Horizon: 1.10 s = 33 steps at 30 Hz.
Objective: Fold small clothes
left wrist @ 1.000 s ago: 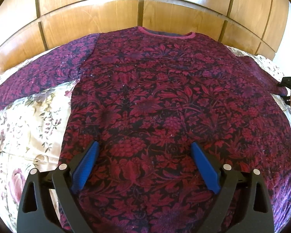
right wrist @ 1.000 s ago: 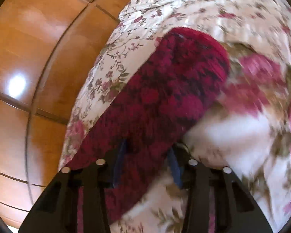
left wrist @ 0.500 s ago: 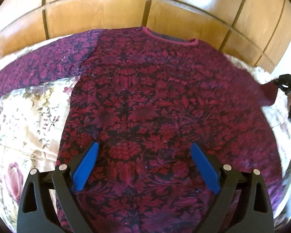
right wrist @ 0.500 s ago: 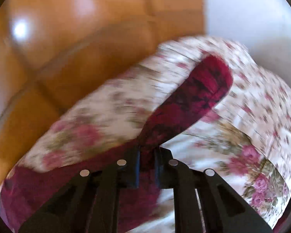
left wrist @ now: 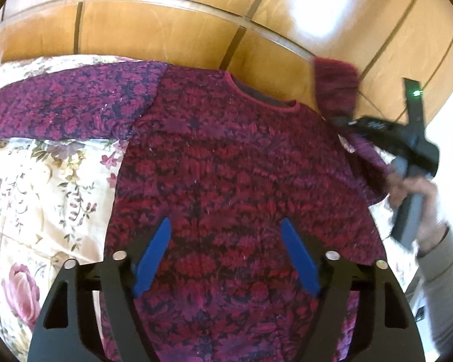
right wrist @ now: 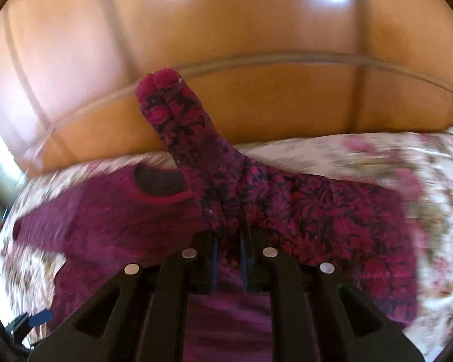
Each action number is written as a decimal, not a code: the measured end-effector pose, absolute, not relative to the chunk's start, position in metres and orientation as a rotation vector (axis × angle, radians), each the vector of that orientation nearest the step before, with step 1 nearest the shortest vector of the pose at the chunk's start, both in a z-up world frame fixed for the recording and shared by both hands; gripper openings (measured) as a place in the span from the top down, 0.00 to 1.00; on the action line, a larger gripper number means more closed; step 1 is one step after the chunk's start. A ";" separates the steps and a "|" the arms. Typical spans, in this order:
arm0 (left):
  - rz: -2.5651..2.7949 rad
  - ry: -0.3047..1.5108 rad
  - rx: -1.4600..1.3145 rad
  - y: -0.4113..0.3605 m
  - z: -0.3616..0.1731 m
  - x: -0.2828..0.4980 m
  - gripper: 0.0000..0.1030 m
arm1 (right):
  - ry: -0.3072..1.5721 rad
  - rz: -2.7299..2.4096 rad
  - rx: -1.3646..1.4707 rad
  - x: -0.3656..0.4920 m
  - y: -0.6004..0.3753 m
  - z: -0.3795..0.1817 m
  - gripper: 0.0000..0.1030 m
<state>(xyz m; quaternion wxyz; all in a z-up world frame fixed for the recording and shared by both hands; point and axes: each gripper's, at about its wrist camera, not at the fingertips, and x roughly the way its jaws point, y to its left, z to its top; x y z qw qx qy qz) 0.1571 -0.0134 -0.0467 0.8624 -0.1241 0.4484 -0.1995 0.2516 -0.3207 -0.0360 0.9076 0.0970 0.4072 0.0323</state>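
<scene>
A dark red floral knit sweater lies flat on a floral bedspread, neck toward the wooden headboard. My left gripper is open and empty, hovering over the sweater's lower body. My right gripper is shut on the sweater's right sleeve and holds it lifted, cuff pointing up toward the headboard. In the left wrist view the right gripper shows at the right with the raised sleeve cuff. The sweater's left sleeve lies stretched out to the left.
A wooden panelled headboard stands right behind the bed. The person's hand and grey sleeve are at the right edge. The bedspread's bare part lies to the left of the sweater. The sweater's neck opening shows in the right wrist view.
My right gripper closed on the right sleeve, lifted it off the bed and swung it inward toward the sweater's body. My left gripper stayed open and drew back a little.
</scene>
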 end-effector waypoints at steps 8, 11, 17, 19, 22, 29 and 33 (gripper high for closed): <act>-0.455 0.942 -0.374 -0.005 -0.036 0.198 0.32 | 0.894 0.229 0.111 0.256 -0.234 -0.058 0.57; -0.452 0.947 -0.393 -0.007 -0.035 0.219 0.32 | 0.861 0.253 0.131 0.241 -0.237 -0.047 0.46; -0.437 0.989 -0.427 -0.021 -0.042 0.266 0.32 | 0.766 0.224 0.301 0.169 -0.302 -0.016 0.32; -0.429 1.013 -0.423 -0.030 -0.048 0.285 0.32 | 0.745 0.182 0.370 0.142 -0.337 -0.012 0.30; -0.435 1.042 -0.415 -0.046 -0.055 0.305 0.32 | 0.734 0.080 0.450 0.113 -0.387 -0.008 0.30; -0.393 1.042 -0.358 -0.068 -0.058 0.329 0.87 | 0.734 -0.028 0.566 0.104 -0.438 -0.019 0.50; -0.361 0.955 -0.353 -0.052 -0.034 0.317 0.89 | 0.771 0.001 0.565 0.129 -0.429 -0.033 0.65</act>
